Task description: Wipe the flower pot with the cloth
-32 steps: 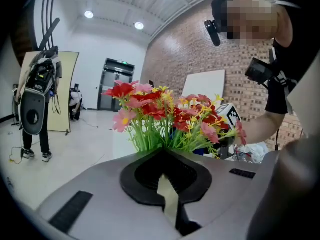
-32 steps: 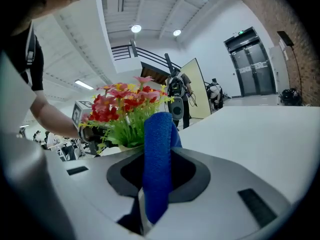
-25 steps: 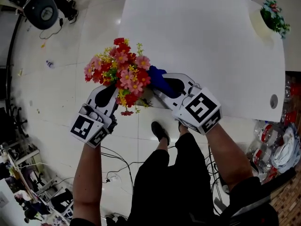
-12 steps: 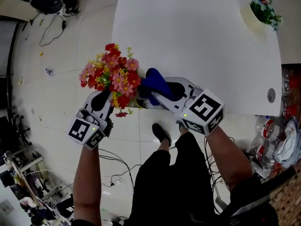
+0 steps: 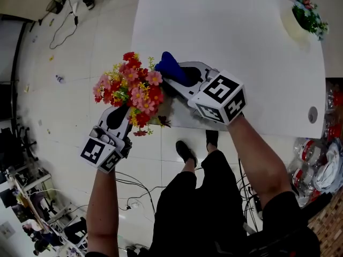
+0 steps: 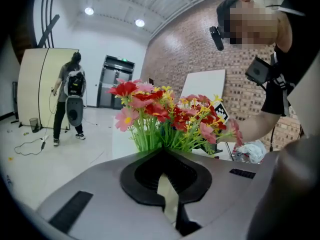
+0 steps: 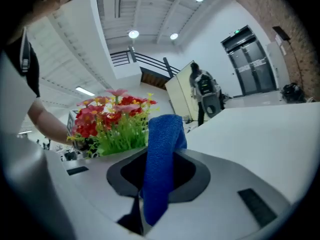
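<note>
A bunch of red, pink and yellow artificial flowers [image 5: 131, 87] stands in a cream flower pot [image 5: 162, 108] that is mostly hidden under the blooms. My left gripper [image 5: 124, 114] holds the pot in the air off the table's near edge. In the left gripper view the left gripper [image 6: 162, 156] is shut on the thin cream pot rim [image 6: 167, 194], with the flowers [image 6: 165, 116] above. My right gripper [image 5: 176, 78] is shut on a blue cloth [image 5: 170, 67], which sits against the far right side of the flowers. The cloth [image 7: 161, 164] hangs between the jaws of the right gripper [image 7: 150, 154].
A white table [image 5: 230, 42] lies ahead, with a second potted plant [image 5: 306, 16] at its far right corner. Cables and clutter lie on the tiled floor [image 5: 64, 63] to the left. A person [image 6: 70, 99] with a backpack stands far off.
My right gripper has carried the blue cloth from the near right side of the flowers round to their far right side. The left gripper still holds the pot.
</note>
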Demonstrator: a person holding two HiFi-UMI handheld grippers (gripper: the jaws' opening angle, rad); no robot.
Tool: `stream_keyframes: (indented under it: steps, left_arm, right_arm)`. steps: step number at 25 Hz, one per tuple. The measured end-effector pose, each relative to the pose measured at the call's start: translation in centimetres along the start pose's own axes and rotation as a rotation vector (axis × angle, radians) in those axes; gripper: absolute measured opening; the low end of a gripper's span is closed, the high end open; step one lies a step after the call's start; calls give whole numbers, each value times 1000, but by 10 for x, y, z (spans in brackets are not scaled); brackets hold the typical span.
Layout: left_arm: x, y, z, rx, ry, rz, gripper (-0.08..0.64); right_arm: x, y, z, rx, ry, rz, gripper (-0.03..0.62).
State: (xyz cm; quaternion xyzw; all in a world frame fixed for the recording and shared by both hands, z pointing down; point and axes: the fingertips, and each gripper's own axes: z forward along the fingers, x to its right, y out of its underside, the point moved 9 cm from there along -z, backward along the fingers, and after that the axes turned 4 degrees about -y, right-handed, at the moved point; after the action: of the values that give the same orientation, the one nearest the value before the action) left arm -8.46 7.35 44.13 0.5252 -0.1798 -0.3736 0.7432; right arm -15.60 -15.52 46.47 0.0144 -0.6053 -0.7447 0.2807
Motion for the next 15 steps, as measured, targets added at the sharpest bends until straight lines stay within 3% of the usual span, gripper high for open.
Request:
stream_keyframes:
  steps: [3, 7, 15]
  left_arm:
    - [0, 0, 1, 10, 0, -19, 0]
    - [-10, 0, -9, 1, 31, -10, 0]
    - [-7, 4, -9, -5, 45, 16, 0]
  right_arm:
    - [-8, 2, 3, -20, -108, -16, 78]
    - [-23, 1, 3, -44, -158, -18, 78]
    - [-57, 22, -18, -9, -127, 33, 78]
